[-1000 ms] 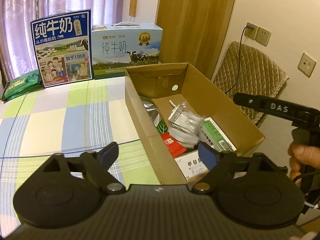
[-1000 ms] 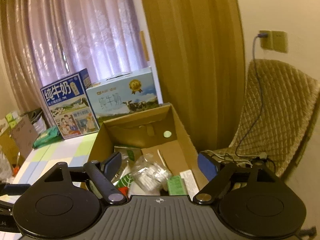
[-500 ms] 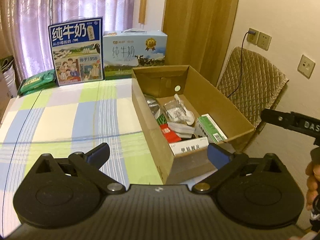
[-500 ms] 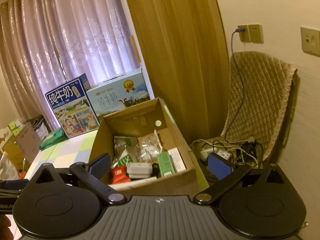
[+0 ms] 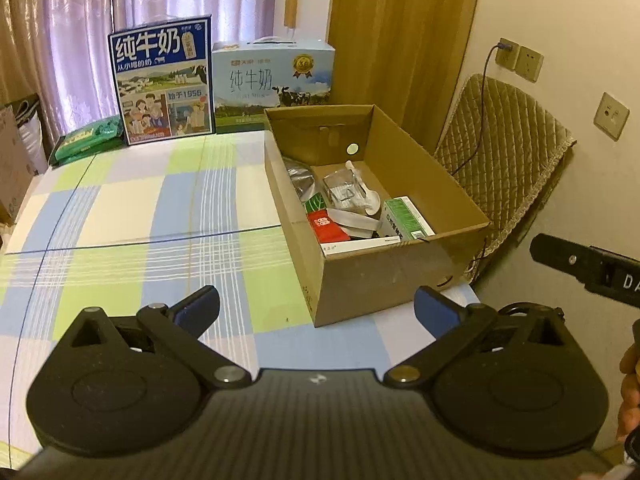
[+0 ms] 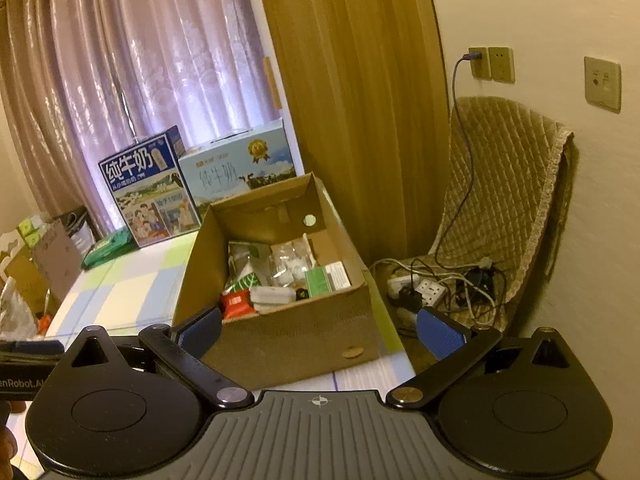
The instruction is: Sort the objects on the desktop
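A: Tabletop (image 5: 132, 216) under checked cloth of green, blue and cream squares, bare across left and centre. Along far edge, from left: flat green packet (image 5: 86, 141); upright dark blue milk carton box (image 5: 162, 80) with white Chinese lettering; pale blue milk gift box (image 5: 272, 80) with handle and gold medal print.

B: And right of those?

A: Open brown cardboard box (image 5: 400, 280) at right end of table, near corner just beside table edge. Inside, from left: silver foil pouch (image 5: 300, 180), green leaf-print packet (image 5: 316, 202), red sachet (image 5: 326, 228), clear plastic bag of small items (image 5: 346, 190), flat grey case (image 5: 352, 220), green-and-white carton (image 5: 406, 218), long white box (image 5: 360, 245) against near wall. All sorted objects lying within box; none left out on cloth.

B: Grippers?

A: Left gripper (image 5: 316, 308) spread wide, blue-padded fingertips (image 5: 198, 306) well apart, nothing between them, held above near part of cloth, short of box. Right gripper (image 6: 318, 330) likewise spread wide and empty, facing box near wall from right of table. Black body of right gripper and part of a hand (image 5: 628, 384) visible at right edge of left wrist view.

B: Beyond the table?

A: Quilted tan-covered chair (image 6: 508, 200) against wall, white power strips and tangled cables (image 6: 436, 288) on seat.
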Motion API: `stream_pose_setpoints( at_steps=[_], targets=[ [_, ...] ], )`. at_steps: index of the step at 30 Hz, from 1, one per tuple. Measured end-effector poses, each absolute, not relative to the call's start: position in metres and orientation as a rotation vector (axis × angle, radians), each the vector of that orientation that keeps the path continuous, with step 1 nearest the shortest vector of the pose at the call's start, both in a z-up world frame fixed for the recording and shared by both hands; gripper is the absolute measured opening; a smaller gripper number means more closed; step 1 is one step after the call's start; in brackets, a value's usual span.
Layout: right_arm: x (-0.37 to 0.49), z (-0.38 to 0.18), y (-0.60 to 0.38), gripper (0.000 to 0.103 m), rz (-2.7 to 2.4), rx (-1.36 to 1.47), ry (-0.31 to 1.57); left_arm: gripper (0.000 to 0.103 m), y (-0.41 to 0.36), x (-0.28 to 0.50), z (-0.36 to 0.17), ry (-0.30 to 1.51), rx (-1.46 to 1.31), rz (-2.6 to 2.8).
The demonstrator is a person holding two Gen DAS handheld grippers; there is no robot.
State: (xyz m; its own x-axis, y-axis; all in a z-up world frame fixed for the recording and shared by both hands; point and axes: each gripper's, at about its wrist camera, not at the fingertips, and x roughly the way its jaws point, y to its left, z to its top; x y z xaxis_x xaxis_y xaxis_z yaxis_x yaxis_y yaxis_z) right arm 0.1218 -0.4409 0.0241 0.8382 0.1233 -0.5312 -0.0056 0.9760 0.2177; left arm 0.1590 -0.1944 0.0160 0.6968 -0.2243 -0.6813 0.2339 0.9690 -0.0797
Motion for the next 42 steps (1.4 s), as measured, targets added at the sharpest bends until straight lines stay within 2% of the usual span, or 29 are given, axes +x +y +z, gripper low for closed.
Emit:
stream_pose_setpoints(
  at_steps=[42],
  targets=[
    [0.102, 0.039, -0.424, 0.101, 0.1, 0.176, 0.564, 0.102, -0.197, 0.147, 0.022, 0.746, 0.042, -0.246]
  ],
)
